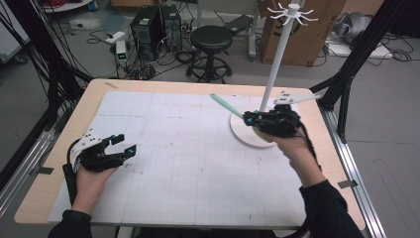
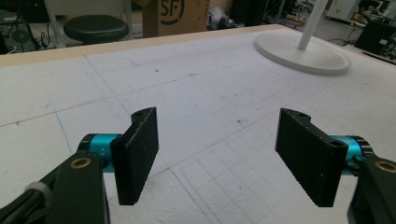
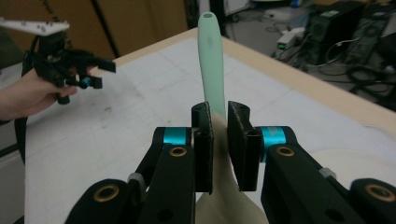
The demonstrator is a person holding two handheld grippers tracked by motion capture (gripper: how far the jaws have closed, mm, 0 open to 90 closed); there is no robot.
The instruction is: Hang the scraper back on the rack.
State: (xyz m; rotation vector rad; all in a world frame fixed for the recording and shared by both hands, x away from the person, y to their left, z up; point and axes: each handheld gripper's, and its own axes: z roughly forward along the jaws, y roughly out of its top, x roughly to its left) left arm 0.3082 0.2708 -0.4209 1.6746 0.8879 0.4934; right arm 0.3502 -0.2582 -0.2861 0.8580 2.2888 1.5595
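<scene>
One hand-held gripper [image 1: 246, 119] raised, clamping spatula [image 1: 225, 105]; other [image 1: 128, 144] low, agape.

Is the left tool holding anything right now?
No, the left tool has its jaws apart over the bare table mat, with nothing between them.

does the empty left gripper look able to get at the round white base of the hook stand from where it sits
Probably yes: the left gripper is open and empty, and bare white mat lies between it and the round white base.
</scene>
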